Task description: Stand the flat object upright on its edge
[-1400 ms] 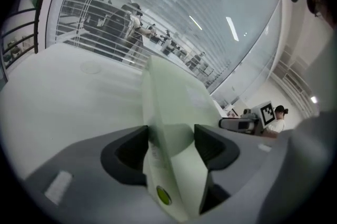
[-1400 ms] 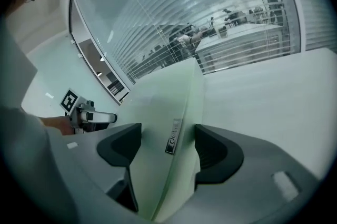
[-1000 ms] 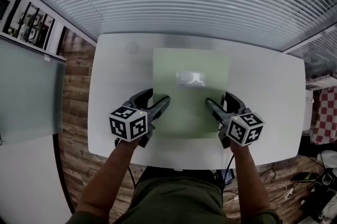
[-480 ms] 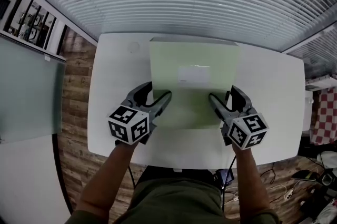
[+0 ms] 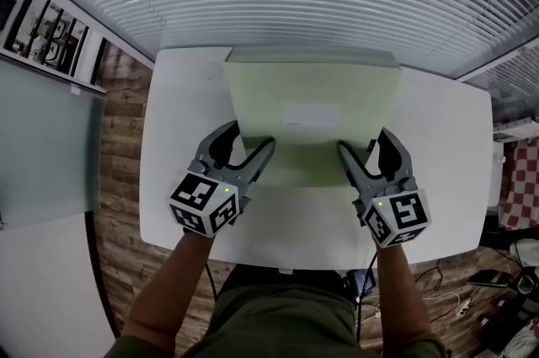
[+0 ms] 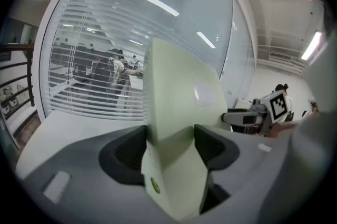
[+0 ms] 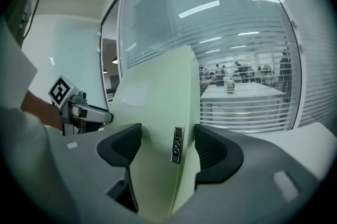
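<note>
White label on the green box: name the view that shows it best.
Head view: the white label faces the camera, whole, on the broad face of the green box. The left gripper view and right gripper view show it only as a foreshortened pale patch, seen at a steep slant.

From close by, the right gripper (image 7: 167,150) fills the bottom of the frame. Its two dark jaws are pressed onto the narrow edge of a pale green box (image 7: 158,96), one pad on each side. A small dark strip label (image 7: 178,145) sits on that edge between the pads. The box rises toward the upper centre, with a white patch (image 7: 132,96) on its broad face. At mid-left the left gripper (image 7: 97,115), marker cube showing, reaches the box's far side. A white table (image 7: 310,138) lies lower right, with window blinds (image 7: 247,107) behind it.
</note>
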{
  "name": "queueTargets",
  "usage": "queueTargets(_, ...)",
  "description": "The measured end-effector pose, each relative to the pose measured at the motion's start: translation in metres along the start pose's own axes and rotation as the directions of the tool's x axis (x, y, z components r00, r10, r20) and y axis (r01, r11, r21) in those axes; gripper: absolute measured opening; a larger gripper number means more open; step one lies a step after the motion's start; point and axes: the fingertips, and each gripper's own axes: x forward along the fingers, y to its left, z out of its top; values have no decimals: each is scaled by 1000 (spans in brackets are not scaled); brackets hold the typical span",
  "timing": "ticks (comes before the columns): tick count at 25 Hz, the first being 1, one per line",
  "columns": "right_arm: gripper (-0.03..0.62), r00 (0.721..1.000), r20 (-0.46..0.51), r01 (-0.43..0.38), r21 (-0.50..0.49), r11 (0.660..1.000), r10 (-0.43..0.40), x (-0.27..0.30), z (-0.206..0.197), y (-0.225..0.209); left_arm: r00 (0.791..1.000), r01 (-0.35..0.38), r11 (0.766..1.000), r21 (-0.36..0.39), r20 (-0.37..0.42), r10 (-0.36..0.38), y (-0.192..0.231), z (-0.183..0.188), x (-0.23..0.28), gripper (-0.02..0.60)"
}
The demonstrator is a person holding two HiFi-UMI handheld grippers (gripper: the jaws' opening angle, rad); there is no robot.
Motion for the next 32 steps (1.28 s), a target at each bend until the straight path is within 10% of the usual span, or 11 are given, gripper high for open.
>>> queueTargets(32, 325, 993, 105, 79, -164, 983, -62, 6, 26, -10, 982, -118, 958, 261, 174, 74, -20, 51, 9, 275)
